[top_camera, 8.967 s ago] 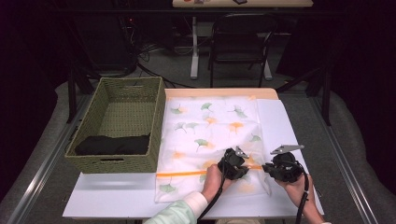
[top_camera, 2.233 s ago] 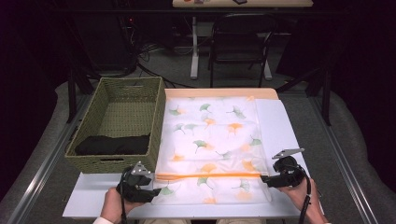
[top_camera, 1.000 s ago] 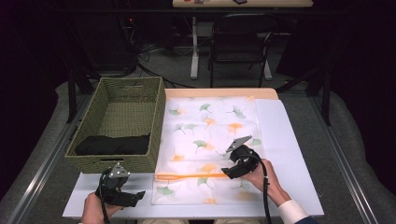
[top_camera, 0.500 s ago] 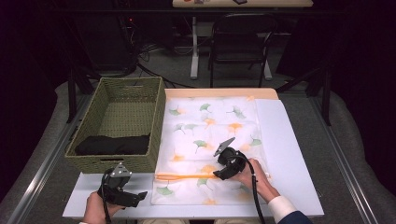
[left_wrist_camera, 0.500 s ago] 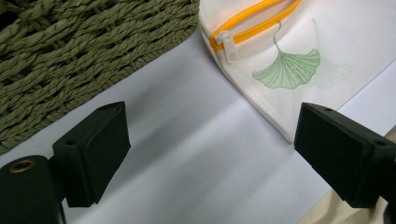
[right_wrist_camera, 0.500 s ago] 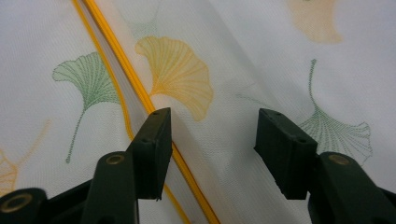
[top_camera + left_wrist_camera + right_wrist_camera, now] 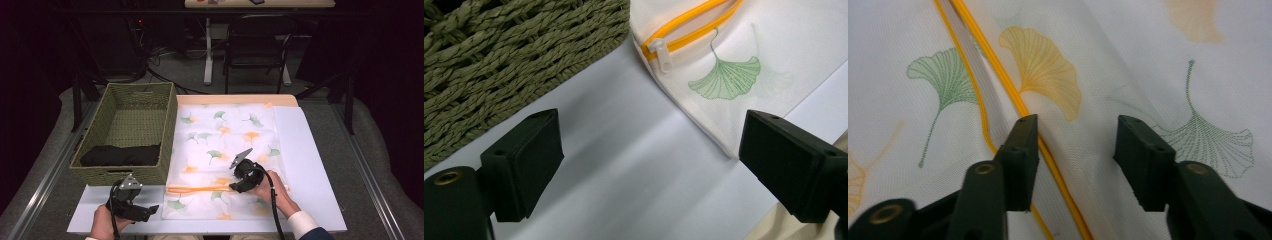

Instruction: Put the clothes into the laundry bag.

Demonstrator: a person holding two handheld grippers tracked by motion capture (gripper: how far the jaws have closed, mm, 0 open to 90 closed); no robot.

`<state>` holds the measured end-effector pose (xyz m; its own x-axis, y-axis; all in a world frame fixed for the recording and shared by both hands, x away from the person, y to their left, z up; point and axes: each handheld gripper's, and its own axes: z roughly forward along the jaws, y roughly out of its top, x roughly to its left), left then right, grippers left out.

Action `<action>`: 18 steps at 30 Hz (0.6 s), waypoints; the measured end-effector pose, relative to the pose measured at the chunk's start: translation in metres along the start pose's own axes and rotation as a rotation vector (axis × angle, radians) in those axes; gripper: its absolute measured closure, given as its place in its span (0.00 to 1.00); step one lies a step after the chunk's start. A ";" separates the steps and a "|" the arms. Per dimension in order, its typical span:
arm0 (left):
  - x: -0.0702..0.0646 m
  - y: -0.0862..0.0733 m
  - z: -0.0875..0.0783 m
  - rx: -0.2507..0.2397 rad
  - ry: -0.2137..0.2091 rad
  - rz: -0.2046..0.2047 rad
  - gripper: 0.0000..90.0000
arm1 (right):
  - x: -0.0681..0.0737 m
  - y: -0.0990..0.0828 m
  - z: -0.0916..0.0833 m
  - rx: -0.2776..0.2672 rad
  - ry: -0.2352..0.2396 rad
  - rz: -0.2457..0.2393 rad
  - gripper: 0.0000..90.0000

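Right gripper (image 7: 233, 187), jaws just closing, straddles the white mesh ginkgo-print bag (image 7: 227, 150) at its orange zipper (image 7: 1013, 95); we see no pinch yet. Zipper runs nine-to-three; left gripper (image 7: 152, 210), spread, idles at eight o'clock.

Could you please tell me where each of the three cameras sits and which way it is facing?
High view: fixed above the person's side, looking forward and down on the table, basket and mesh bag; both hands, left gripper, right gripper.
Left gripper view: rides the left gripper, facing the bare table, basket wall and the bag's zipper pull; wide-apart jaws show.
Right gripper view: rides the right gripper, looking down on the bag beside its orange zipper; jaws have just been closing over fabric.
Shared: bag and zipper.
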<state>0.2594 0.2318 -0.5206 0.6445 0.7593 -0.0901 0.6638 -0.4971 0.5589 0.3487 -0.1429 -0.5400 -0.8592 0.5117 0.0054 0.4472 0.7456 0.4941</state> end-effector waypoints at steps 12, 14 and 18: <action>0.002 0.000 -0.001 -0.022 -0.044 0.014 0.13 | 0.007 0.000 0.000 -0.010 -0.066 -0.075 0.96; 0.002 0.001 -0.003 -0.033 -0.054 0.018 0.13 | 0.011 0.001 0.000 -0.004 -0.078 -0.090 0.98; 0.001 0.003 -0.007 -0.026 -0.058 0.048 0.10 | 0.007 -0.001 -0.004 -0.027 -0.045 -0.047 0.98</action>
<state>0.2596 0.2335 -0.5134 0.6969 0.7088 -0.1098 0.6219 -0.5210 0.5846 0.3409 -0.1414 -0.5368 -0.8668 0.4954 -0.0569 0.3990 0.7576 0.5165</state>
